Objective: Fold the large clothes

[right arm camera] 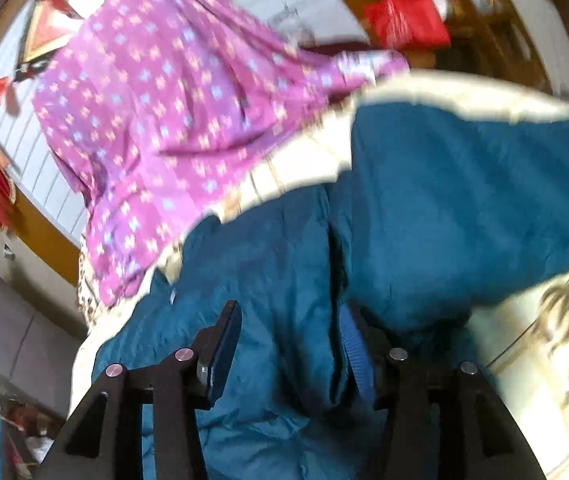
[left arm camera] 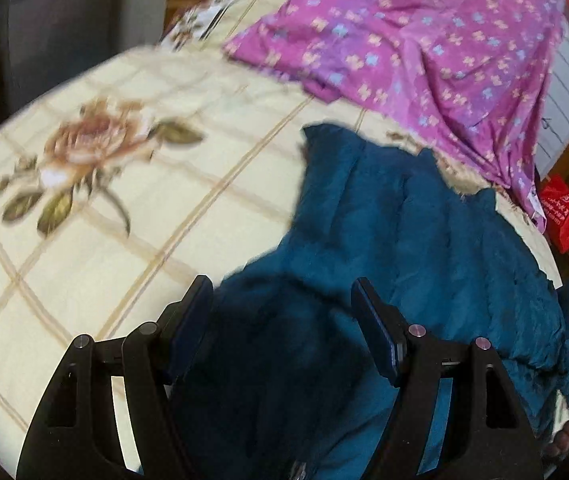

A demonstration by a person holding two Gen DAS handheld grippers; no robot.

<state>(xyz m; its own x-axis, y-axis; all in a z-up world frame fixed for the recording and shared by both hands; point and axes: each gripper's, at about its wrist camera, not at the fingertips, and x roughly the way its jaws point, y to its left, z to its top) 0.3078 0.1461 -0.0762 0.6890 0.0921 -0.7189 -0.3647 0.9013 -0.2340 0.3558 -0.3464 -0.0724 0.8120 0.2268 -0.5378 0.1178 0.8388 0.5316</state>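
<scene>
A large teal padded garment (left arm camera: pixel 404 240) lies crumpled on a cream bedspread (left arm camera: pixel 124 240) printed with roses. My left gripper (left arm camera: pixel 281 284) hovers over the garment's near end with its jaws wide. Dark, shadowed cloth lies below and between them, and neither pad presses on it. In the right wrist view the same teal garment (right arm camera: pixel 444 200) fills the gap of my right gripper (right arm camera: pixel 290 308). A fold of it runs between the jaws and drapes over the right finger (right arm camera: pixel 358 344), hiding part of that finger. The cloth there looks raised off the bedspread (right arm camera: pixel 544 360).
A purple flowered cloth (left arm camera: pixel 424 40) (right arm camera: pixel 164 100) is heaped at the far side of the bed, just beyond the garment. A red bag (left arm camera: pixel 566 212) (right arm camera: pixel 408 16) sits past the bed's edge by wooden furniture. Bare bedspread stretches left of the garment.
</scene>
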